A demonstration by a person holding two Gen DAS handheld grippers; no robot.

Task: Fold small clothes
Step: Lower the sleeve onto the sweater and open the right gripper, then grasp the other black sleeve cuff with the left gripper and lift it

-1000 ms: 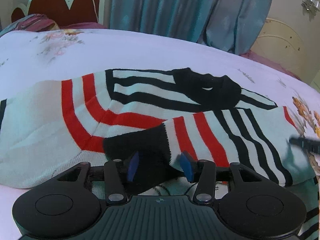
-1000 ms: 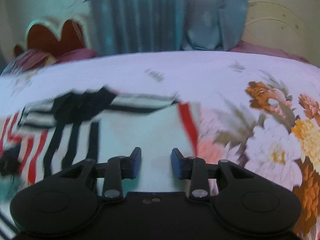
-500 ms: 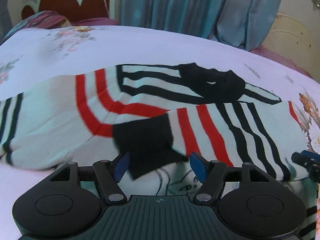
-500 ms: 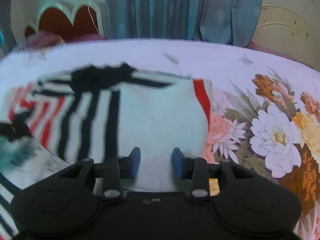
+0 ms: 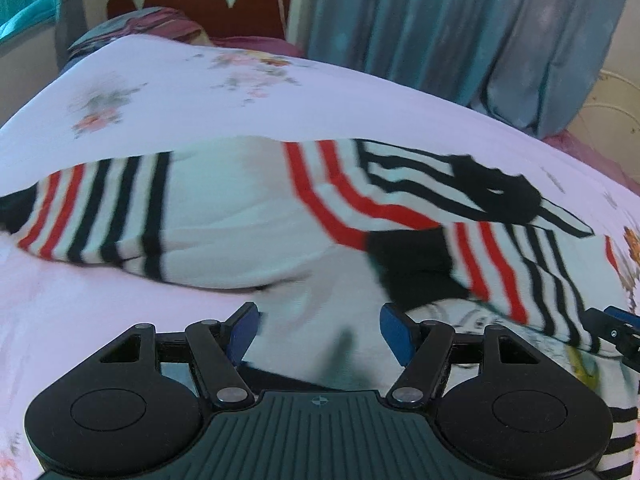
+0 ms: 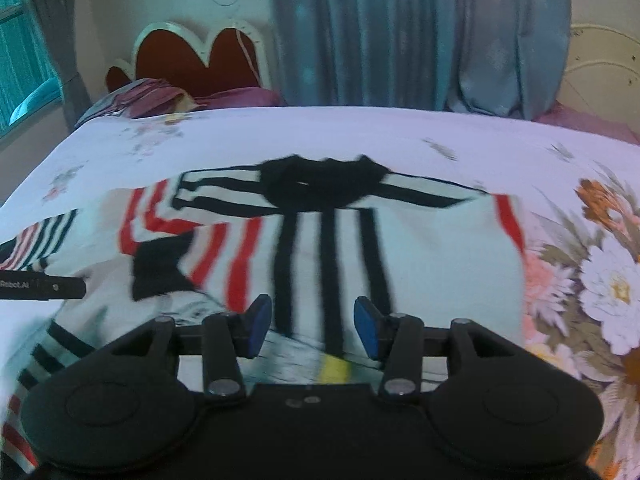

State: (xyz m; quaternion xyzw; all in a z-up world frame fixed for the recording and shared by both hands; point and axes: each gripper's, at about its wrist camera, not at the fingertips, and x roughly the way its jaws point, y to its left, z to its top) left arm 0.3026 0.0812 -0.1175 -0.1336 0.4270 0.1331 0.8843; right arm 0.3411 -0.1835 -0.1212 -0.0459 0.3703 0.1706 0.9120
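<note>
You have one white knitted sweater with red and black stripes (image 6: pixel 420 248) lying on the bed with the pale flowered sheet (image 6: pixel 360 132). Its black collar (image 6: pixel 320 184) sits at the far side. One sleeve with a black cuff (image 6: pixel 160 264) is folded across the body, and the other sleeve (image 5: pixel 100 208) lies stretched out flat to the side.

Your left gripper (image 5: pixel 320 332) has its jaws wide apart over the white cloth, and nothing is pinched between its blue pads (image 5: pixel 394 334). Your right gripper (image 6: pixel 312 324) has jaws that have just been opening; the striped cloth lies under them, but the pads do not squeeze it.

Behind the bed you see one red scalloped headboard (image 6: pixel 192 56), blue-grey curtains (image 6: pixel 400 32), and one striped pillow (image 6: pixel 140 96).
</note>
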